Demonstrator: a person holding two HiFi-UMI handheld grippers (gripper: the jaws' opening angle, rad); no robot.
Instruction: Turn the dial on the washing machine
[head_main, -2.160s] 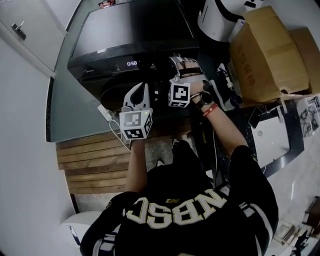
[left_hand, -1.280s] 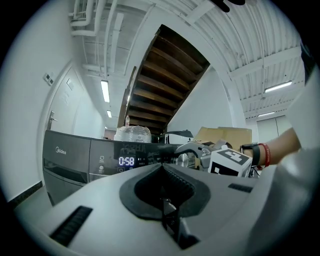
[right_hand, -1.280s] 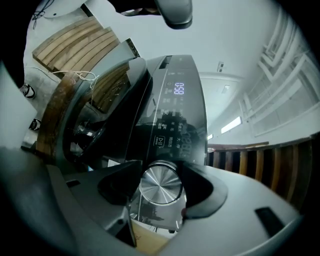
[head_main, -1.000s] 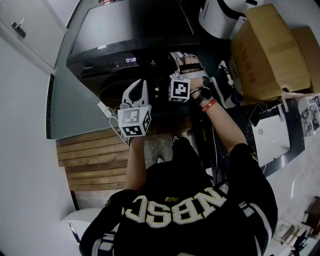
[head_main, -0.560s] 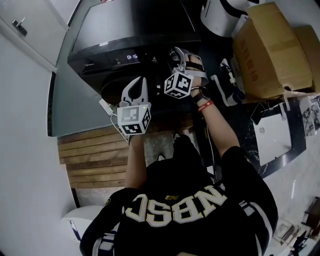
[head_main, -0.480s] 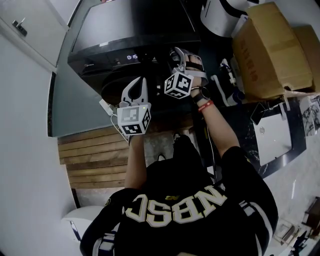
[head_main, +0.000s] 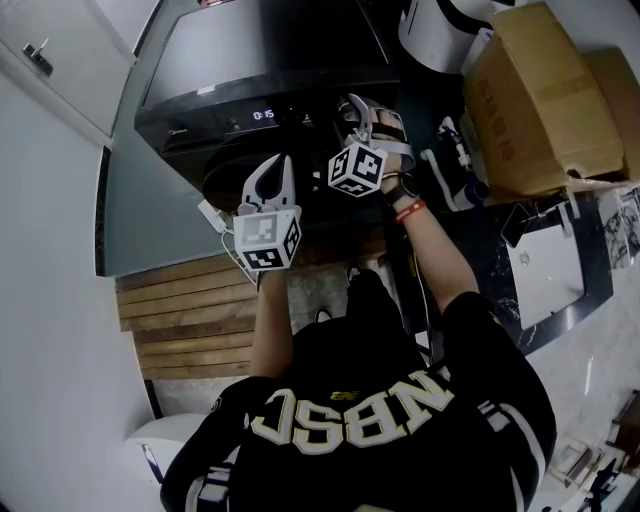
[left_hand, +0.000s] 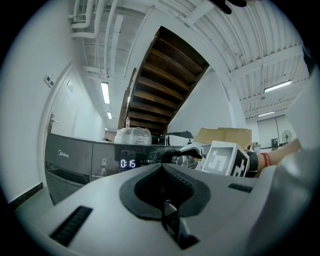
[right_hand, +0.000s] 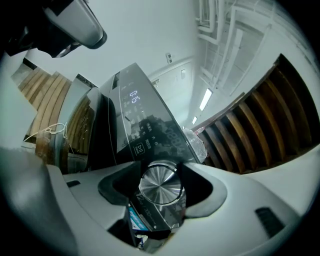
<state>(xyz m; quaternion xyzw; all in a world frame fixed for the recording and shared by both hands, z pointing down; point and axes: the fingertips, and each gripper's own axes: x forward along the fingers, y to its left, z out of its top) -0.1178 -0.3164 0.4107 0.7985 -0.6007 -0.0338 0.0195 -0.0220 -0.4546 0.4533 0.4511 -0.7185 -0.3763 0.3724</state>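
Note:
The dark front-loading washing machine (head_main: 260, 60) fills the top of the head view. Its display (head_main: 263, 115) reads 0:15, as the display (left_hand: 127, 163) also reads in the left gripper view. In the right gripper view the round brushed-metal dial (right_hand: 159, 181) sits between the jaws. My right gripper (head_main: 352, 112) is shut on it, and its marker cube is tilted. My left gripper (head_main: 272, 168) hangs in front of the round door, left of the dial. It is shut with nothing in it (left_hand: 165, 205). In the head view the gripper hides the dial.
A large cardboard box (head_main: 540, 100) and a white appliance (head_main: 440, 35) stand right of the machine. Wooden planks (head_main: 190, 320) lie below it on the left, and a white cable (head_main: 215, 225) hangs by the door. A white wall with a door (head_main: 50, 60) is on the left.
The right gripper has twisted on the dial, and its cube is now tilted. The display went from 0:58 to 0:15. The left gripper has barely moved.

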